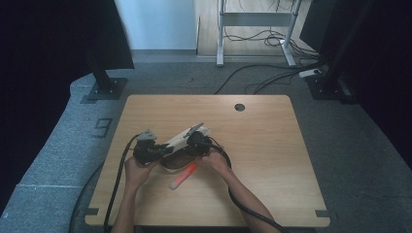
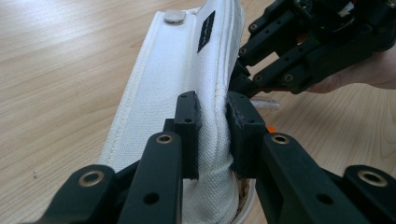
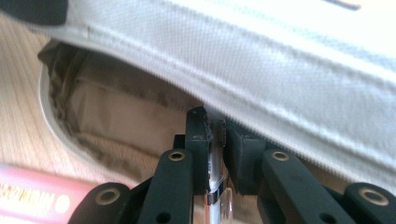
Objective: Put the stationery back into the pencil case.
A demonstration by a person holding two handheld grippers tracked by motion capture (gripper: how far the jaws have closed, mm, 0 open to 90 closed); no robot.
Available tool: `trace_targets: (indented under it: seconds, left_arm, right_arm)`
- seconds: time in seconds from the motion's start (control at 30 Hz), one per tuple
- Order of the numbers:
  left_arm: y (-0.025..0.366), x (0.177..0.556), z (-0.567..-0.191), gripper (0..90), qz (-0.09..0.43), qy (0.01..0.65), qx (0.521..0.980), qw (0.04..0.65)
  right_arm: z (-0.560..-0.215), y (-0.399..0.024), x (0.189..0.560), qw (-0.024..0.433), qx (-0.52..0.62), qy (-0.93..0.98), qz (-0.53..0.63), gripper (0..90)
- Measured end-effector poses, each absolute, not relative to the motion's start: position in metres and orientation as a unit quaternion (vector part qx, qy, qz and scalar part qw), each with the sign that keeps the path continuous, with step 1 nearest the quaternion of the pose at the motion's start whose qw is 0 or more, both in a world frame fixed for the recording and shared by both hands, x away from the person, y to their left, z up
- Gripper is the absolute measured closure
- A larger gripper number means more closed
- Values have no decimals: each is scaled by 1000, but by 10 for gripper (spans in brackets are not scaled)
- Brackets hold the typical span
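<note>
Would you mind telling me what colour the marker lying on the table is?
The marker is orange-red with a pale cap, clearest in the high view.

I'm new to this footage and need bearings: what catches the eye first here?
A white fabric pouch, held up over the middle of the wooden table, pinched by the left gripper. The right gripper clamps a slim silvery thing at the pouch's open mouth. An orange marker lies just below.

White fabric pencil case [image 1: 187, 136], mouth open, lifted tilted above orange marker [image 1: 183, 175].
</note>
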State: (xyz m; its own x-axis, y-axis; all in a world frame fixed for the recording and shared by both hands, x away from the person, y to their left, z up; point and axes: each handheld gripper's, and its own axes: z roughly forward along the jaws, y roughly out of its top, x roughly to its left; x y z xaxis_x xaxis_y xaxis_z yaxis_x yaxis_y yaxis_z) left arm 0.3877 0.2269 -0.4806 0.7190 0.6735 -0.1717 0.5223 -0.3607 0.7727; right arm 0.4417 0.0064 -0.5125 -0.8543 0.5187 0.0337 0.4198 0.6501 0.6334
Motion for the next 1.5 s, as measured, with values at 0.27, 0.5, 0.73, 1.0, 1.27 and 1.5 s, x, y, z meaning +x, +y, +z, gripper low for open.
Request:
trace_targets:
  seconds: [0.27,0.5,0.73,1.0,1.27,1.5]
  left_arm:
    - [228,388,-481,759,87,363,821,431]
    - [228,388,-481,758,87,363,821,432]
    - [228,388,-481,757,86,363,821,431]
    - [228,388,-482,758,87,364,821,431]
    - [228,388,-482,758,87,365,821,431]
    - [228,388,-482,757,86,365,820,431]
  right_arm:
    - [-523,11,445,71,266,901,336,766]
    - [-506,-1,439,78,271,895,345,650]
    - [-499,-26,430,75,276,893,349,601]
    - [-503,-50,416,70,280,891,351,613]
    - [-513,-62,406,66,288,889,350,625]
    - [-526,-63,402,63,291,892,340,654]
